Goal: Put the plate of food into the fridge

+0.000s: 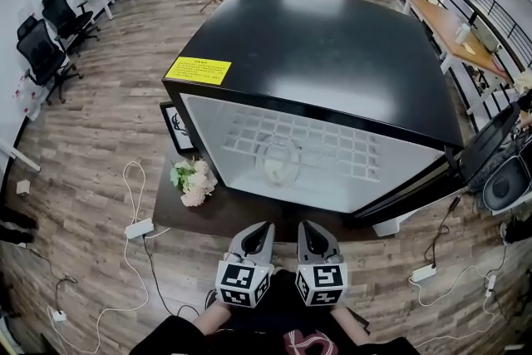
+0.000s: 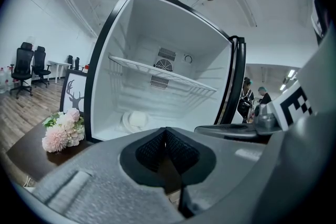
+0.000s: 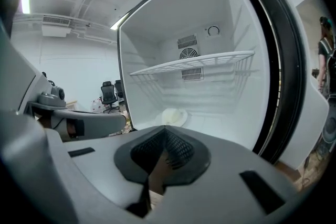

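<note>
A white plate of food (image 1: 278, 162) lies on the floor of the open black fridge (image 1: 332, 46), below its wire shelf (image 1: 309, 139). The plate (image 2: 135, 120) shows low in the white interior in the left gripper view, and as a pale plate (image 3: 173, 116) in the right gripper view. My left gripper (image 1: 259, 235) and right gripper (image 1: 312, 235) hang side by side just in front of the fridge opening, apart from the plate. Both are shut with nothing between their pads. The left gripper's tip (image 2: 166, 131) and the right gripper's tip (image 3: 165, 132) point into the fridge.
The fridge door (image 1: 490, 141) stands open at the right. A bunch of pink flowers (image 1: 193, 180) and a framed deer picture (image 2: 73, 93) sit left of the fridge on a dark low board. Power strips and cables (image 1: 139, 228) lie on the wooden floor. Office chairs stand far left.
</note>
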Tool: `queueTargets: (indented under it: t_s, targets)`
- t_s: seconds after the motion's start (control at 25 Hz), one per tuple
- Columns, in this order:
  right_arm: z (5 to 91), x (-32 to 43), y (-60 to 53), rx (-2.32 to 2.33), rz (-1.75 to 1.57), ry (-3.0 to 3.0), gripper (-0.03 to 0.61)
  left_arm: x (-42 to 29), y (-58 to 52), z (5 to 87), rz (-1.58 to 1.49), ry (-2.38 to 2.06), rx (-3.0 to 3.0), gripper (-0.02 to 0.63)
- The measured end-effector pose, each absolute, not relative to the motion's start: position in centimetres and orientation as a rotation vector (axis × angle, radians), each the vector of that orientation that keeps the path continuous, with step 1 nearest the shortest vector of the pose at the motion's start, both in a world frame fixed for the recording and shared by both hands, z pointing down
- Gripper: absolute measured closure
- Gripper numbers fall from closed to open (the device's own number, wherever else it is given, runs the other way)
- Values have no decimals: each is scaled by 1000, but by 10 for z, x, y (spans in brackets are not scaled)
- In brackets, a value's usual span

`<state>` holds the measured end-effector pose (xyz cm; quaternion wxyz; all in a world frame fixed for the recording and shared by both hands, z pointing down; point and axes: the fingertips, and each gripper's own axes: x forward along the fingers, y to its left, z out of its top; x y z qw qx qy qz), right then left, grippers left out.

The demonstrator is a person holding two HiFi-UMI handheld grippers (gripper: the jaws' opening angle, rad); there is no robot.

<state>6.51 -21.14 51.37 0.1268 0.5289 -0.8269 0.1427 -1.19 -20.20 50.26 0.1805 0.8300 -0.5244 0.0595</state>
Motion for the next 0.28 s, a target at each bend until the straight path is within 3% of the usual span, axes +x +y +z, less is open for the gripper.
queueTargets:
  t_s: [0.28]
  targets:
    - [515,60,-213,1544,430,-2406,572,-17,-204,501,163,-1481,2346,606]
